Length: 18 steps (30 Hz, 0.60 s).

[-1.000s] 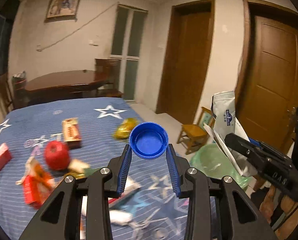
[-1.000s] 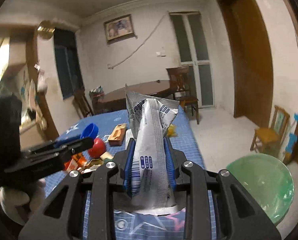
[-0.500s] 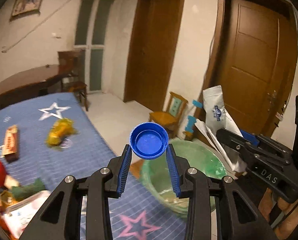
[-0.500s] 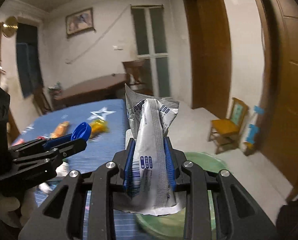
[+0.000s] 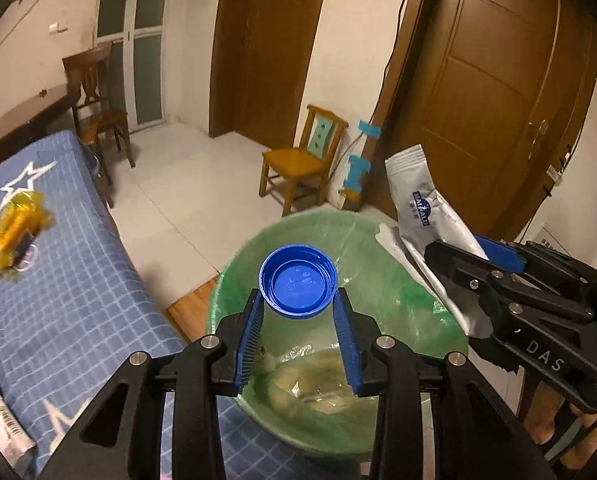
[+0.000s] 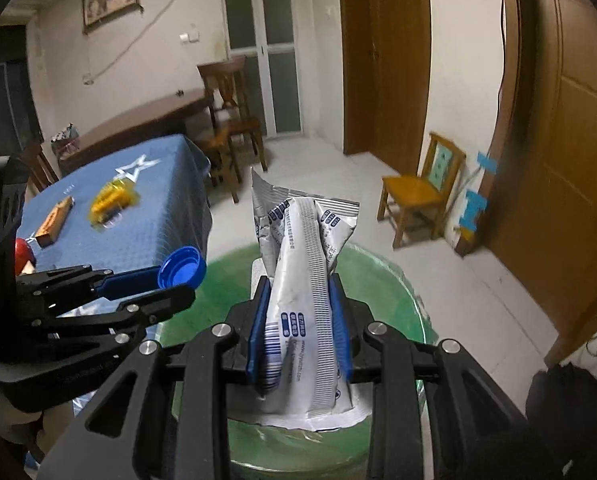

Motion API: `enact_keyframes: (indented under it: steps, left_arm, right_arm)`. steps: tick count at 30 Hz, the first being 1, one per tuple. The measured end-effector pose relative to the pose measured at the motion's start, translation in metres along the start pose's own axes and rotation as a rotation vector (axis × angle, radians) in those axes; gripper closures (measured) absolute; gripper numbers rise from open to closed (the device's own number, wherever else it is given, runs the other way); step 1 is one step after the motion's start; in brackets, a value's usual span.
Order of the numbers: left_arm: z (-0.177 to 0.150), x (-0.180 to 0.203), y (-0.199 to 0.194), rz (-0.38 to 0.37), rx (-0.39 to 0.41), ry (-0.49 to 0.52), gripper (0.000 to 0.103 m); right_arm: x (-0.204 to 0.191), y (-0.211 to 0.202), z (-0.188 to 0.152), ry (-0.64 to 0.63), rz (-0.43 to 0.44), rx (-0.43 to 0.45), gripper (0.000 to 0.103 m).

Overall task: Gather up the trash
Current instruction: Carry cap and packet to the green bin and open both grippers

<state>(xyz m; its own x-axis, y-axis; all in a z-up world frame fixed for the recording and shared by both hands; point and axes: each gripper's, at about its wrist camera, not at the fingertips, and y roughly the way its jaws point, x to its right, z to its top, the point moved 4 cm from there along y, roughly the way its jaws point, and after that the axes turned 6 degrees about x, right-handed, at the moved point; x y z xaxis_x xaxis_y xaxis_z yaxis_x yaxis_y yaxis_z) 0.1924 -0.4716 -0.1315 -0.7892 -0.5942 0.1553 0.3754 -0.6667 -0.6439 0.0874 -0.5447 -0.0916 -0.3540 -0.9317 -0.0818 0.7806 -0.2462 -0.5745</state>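
Left gripper [image 5: 298, 300]: fingers clamped on the rim of a round blue plastic bottle cap [image 5: 298, 280], held above the green-lined round trash bin [image 5: 234, 280]
Cap handling: light, stiff, smooth; likely slips unless pinched across its rim
Right gripper [image 6: 300, 320]: fingers clamped on a crumpled silver foil sachet [image 6: 302, 280], above the bin
Sachet handling: light, soft, crushes; mid-body grip holds best
Tabletop [image 5: 58, 280]: a yellow wrapper [image 5: 16, 228] left

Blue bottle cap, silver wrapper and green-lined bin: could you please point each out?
blue bottle cap [image 5: 298, 280], left wrist view, inner face.
silver wrapper [image 6: 304, 300], right wrist view, middle seam.
green-lined bin [image 5: 378, 280], left wrist view, inner liner wall.
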Motion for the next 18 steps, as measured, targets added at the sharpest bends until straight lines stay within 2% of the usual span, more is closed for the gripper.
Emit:
enact_keyframes:
  steps: [10,11,12,14,16,18]
  left_arm:
    - [-0.011,0.009,0.041,0.000,-0.026,0.025,0.065]
    - [-0.012,0.010,0.043,0.010,-0.025,0.030,0.063]
    - [-0.012,0.011,0.043,0.014,-0.028,0.030,0.061]
    - [-0.011,0.007,0.045,0.030,-0.018,0.027,0.039]
    - [-0.011,0.003,0.046,0.044,-0.005,0.022,0.034]
    - [-0.010,-0.002,0.043,0.043,-0.004,0.011,0.034]
  right_arm:
    - [0.012,0.015,-0.004,0.027,0.020,-0.033,0.073]
    - [0.013,0.015,-0.003,0.030,0.022,-0.030,0.071]
    - [0.014,0.014,-0.003,0.041,0.031,-0.024,0.064]
    - [0.018,0.011,-0.001,0.059,0.029,-0.005,0.053]
    - [0.021,0.005,-0.001,0.069,0.031,0.009,0.051]
    - [0.022,0.001,0.000,0.071,0.033,0.017,0.051]
